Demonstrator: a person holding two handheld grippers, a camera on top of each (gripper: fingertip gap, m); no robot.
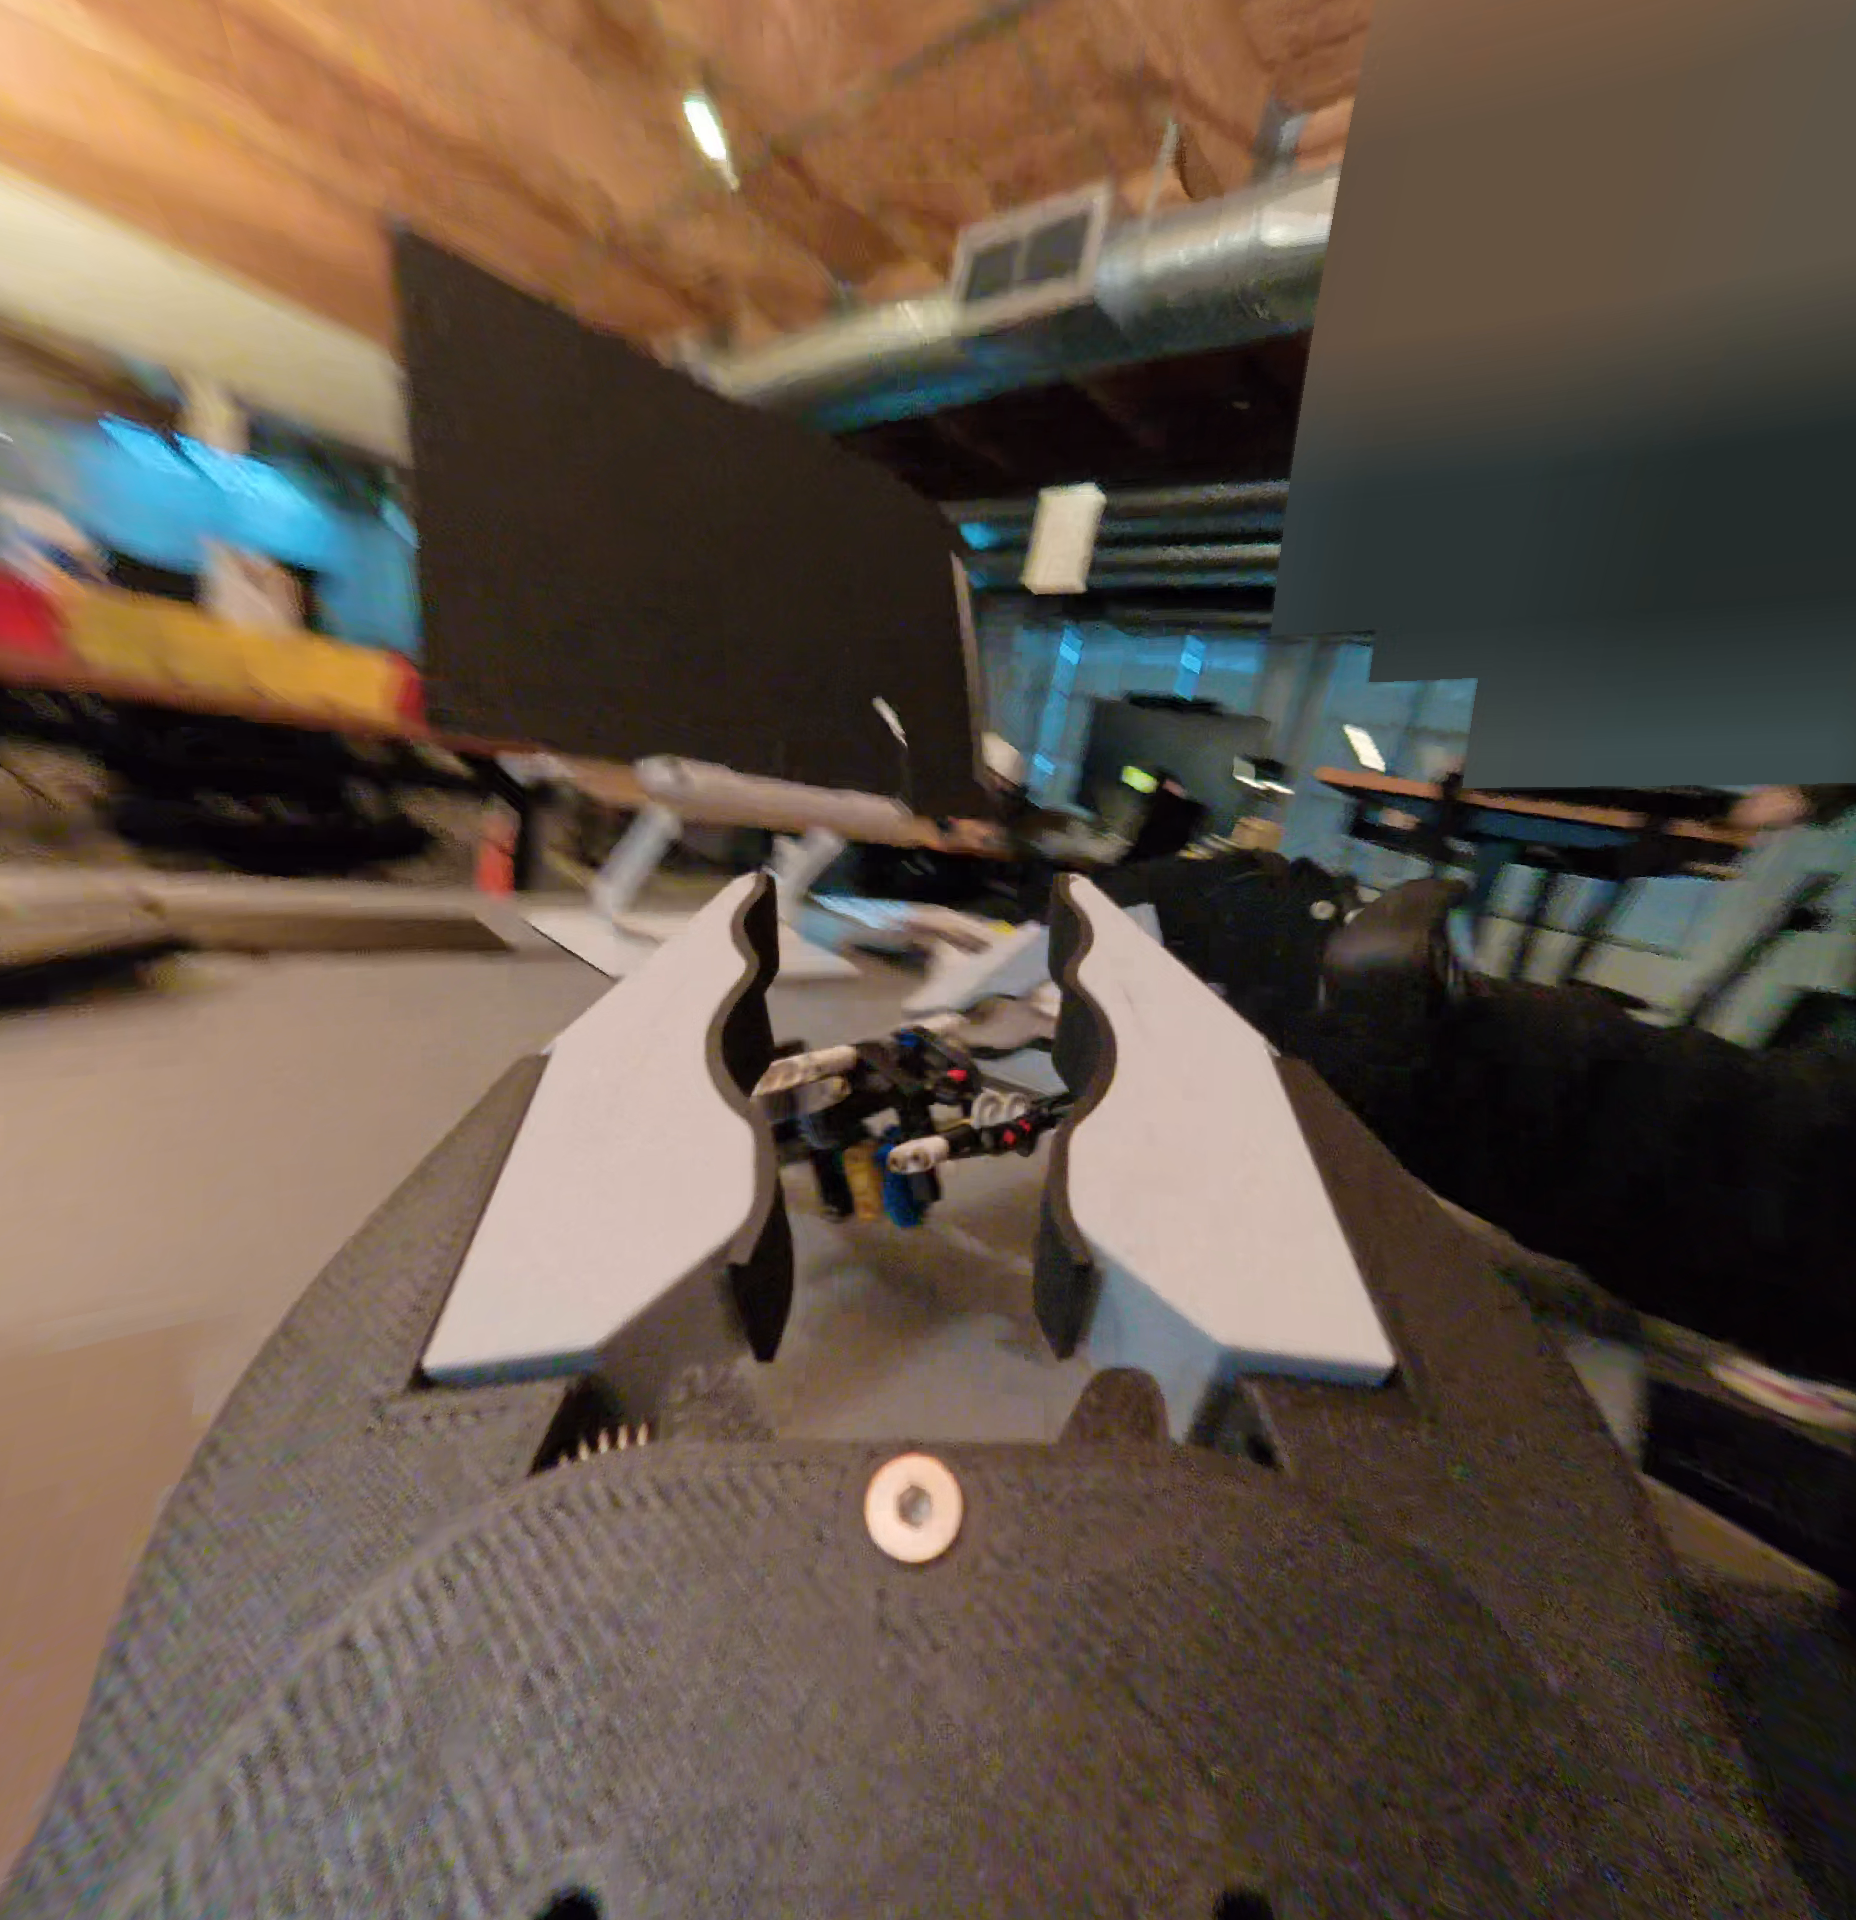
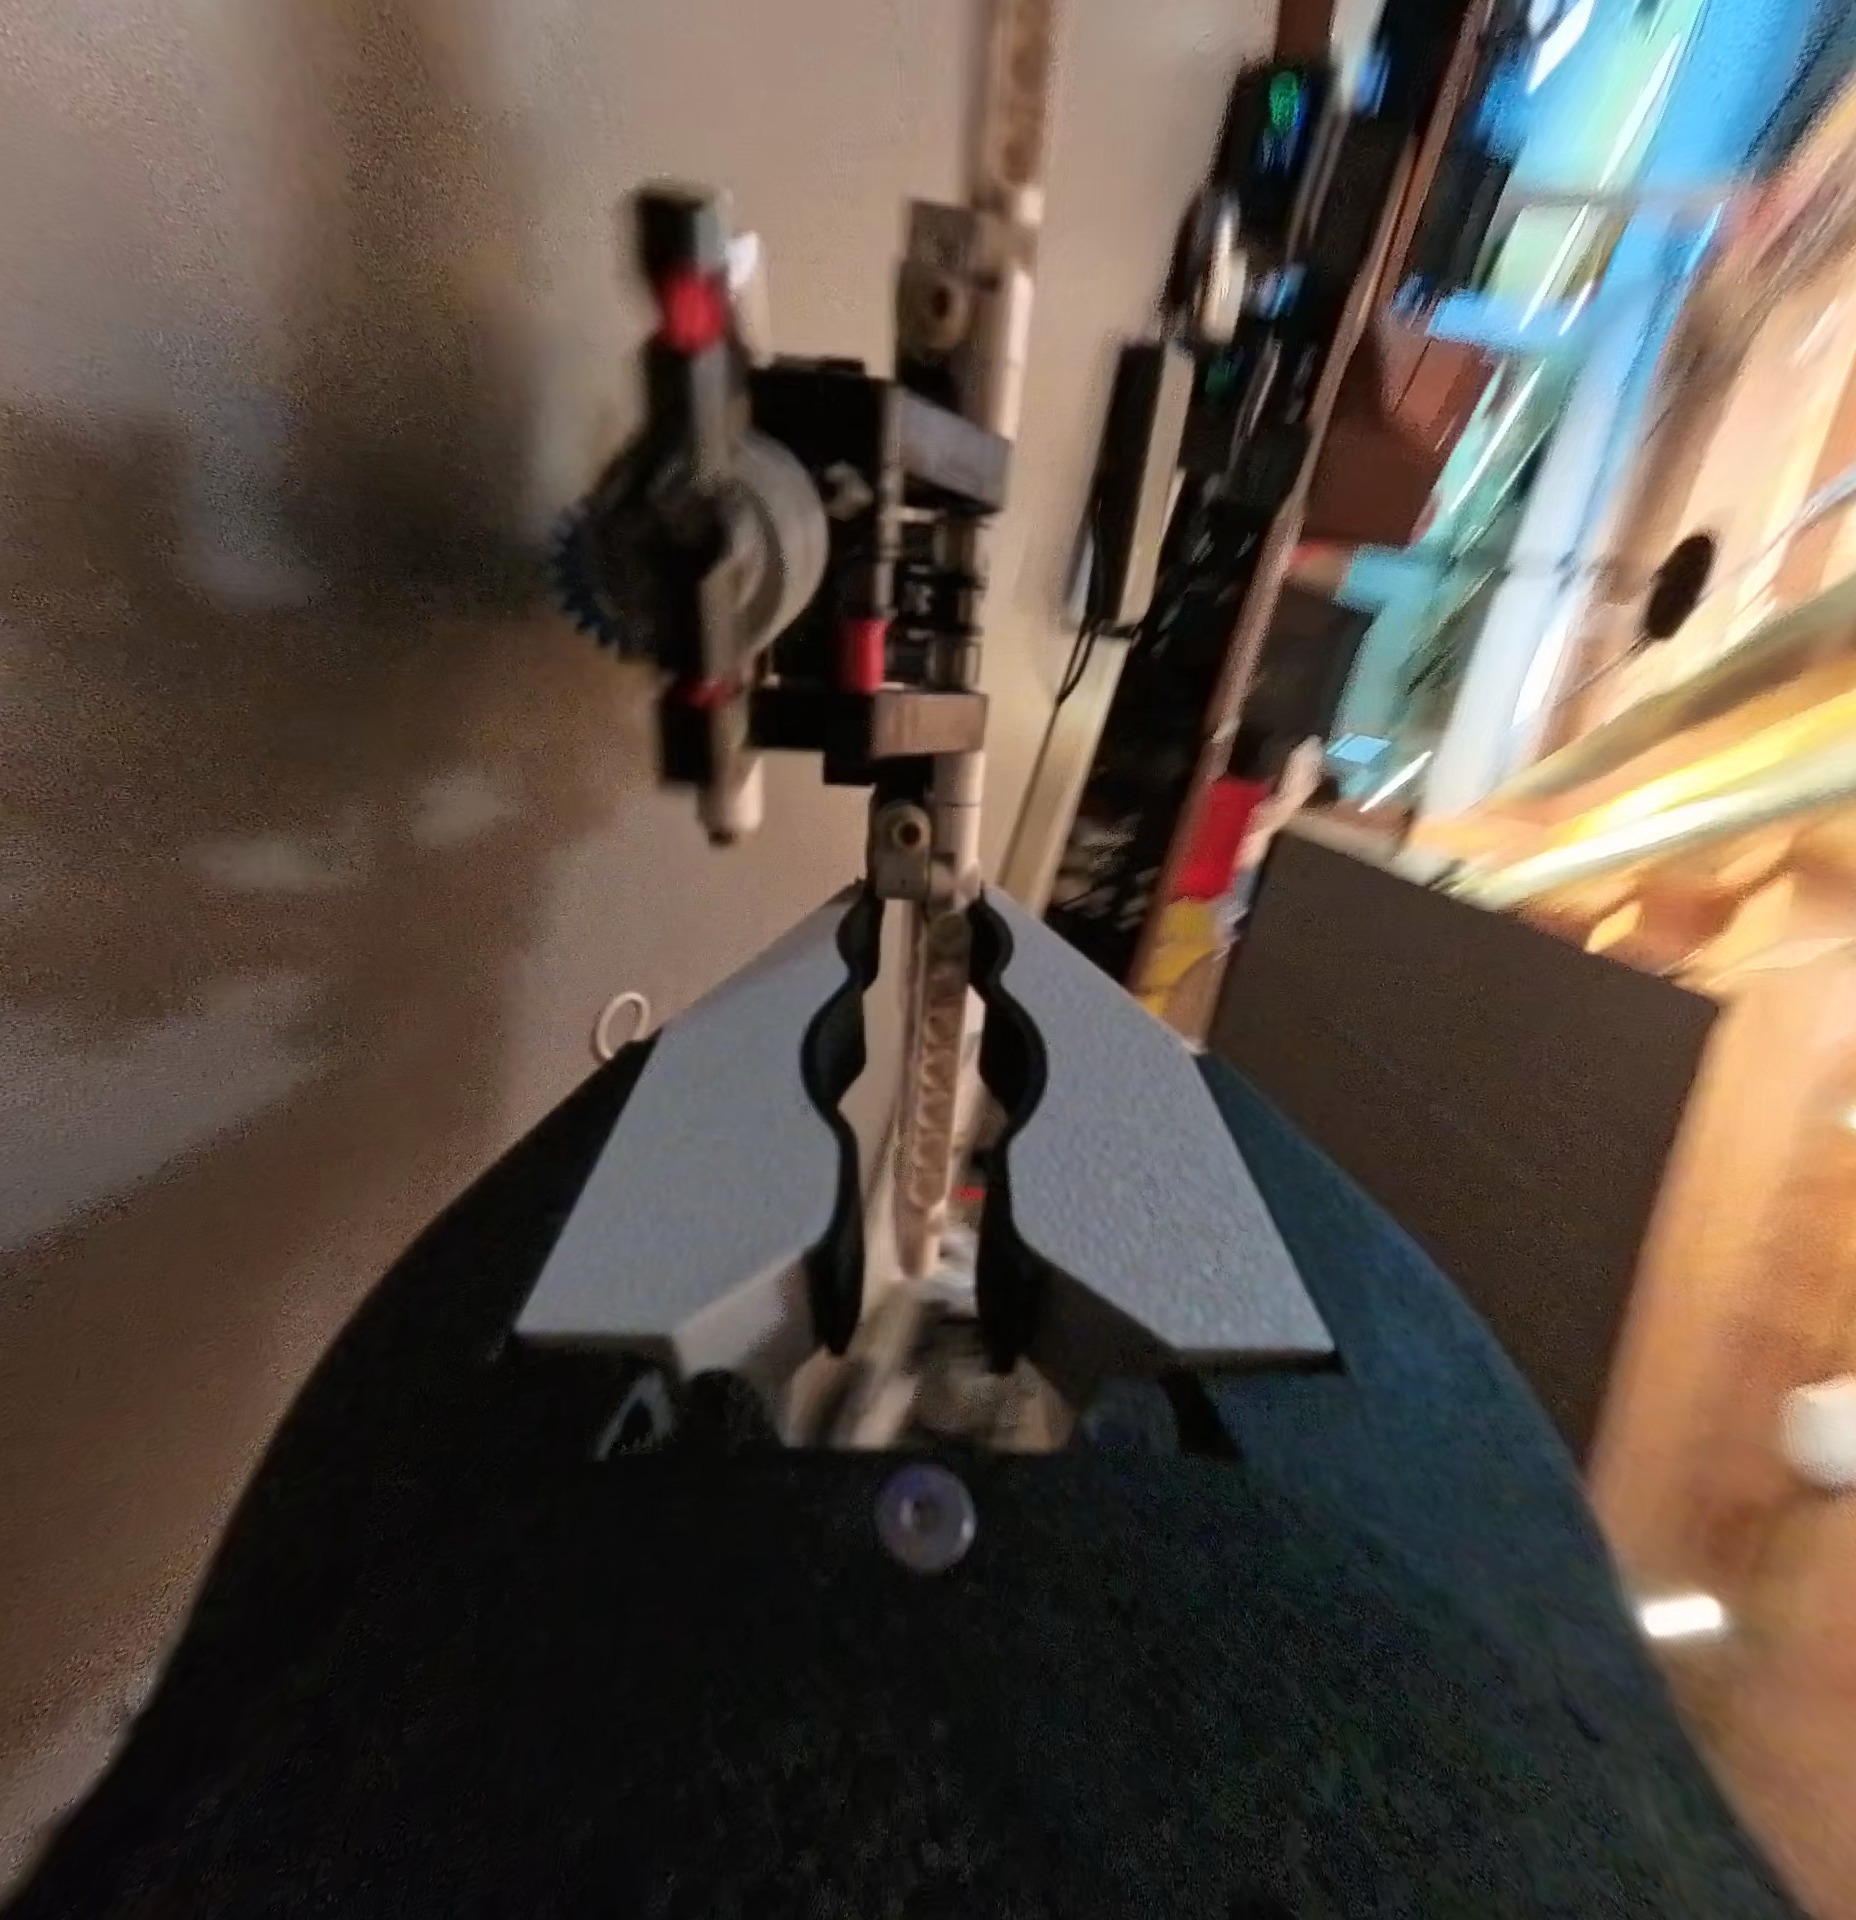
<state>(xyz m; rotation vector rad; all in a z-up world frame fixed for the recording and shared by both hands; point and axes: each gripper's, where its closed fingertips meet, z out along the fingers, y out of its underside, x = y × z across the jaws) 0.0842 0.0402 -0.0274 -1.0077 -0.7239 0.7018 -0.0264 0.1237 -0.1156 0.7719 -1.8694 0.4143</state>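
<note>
Gripper on right (image 2: pixel 919 914) clamps brick assembly (image 2: pixel 799 540); left gripper (image 1: pixel 908 904) gapes, bare.

A workshop backdrop: black panel (image 1: pixel 685 561) stands upright at rear of the grey worktop (image 1: pixel 228 1122), w/ silver ducting (image 1: pixel 1017 312) and a vent grille (image 1: pixel 1028 249) under a wood-plank ceiling (image 1: pixel 436 135). A strip light (image 1: pixel 708 130) glows overhead. At left, blurred shelf (image 1: pixel 197 665) w/ red and yellow fronts; blue-lit racks behind. Pale stand (image 1: pixel 758 805) sits beside the panel, papers (image 1: pixel 965 977) strewn nearby. At right, dark chairs (image 1: pixel 1391 935) and a wood-topped desk (image 1: pixel 1526 805). A small white ring (image 2: pixel 625 1013) lies on the worktop.
</note>
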